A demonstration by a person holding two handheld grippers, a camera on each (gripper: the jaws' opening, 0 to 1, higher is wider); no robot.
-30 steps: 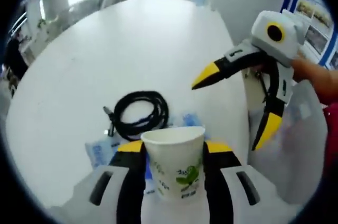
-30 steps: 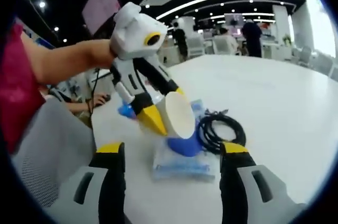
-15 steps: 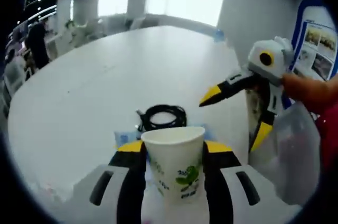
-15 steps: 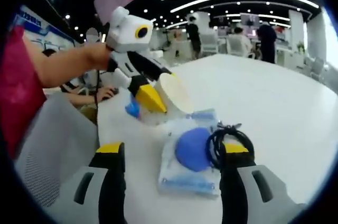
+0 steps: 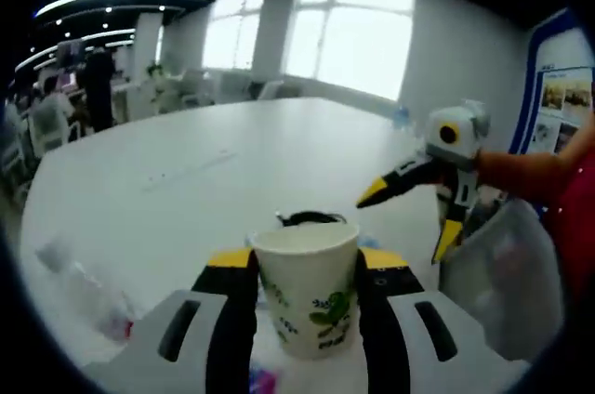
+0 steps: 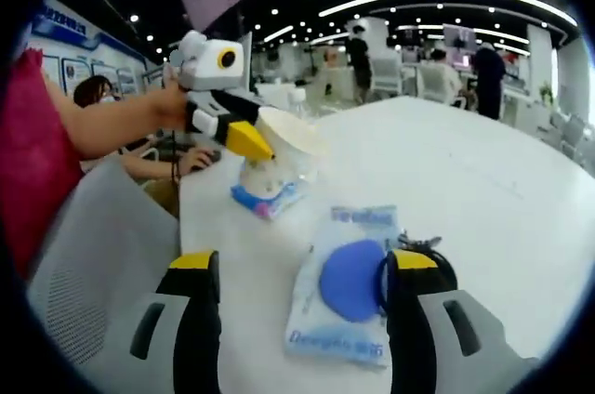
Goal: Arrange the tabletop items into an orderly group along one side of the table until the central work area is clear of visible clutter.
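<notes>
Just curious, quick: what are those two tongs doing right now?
Left tongs: closed on the cup.
Right tongs: open, holding nothing.

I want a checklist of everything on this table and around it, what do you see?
Surface: white table, mostly bare at the far side.
Job's things: paper cup held between the left gripper's fingers; clear packet with a blue disc lying flat; another plastic-wrapped item under the lifted cup.
Clutter: crumpled clear plastic near the table edge.
Grippers: left gripper shut on the cup; right gripper open, empty.
Cables: coiled black cable beside the packet.
Surroundings: grey mesh chair, people seated behind, big windows.
</notes>
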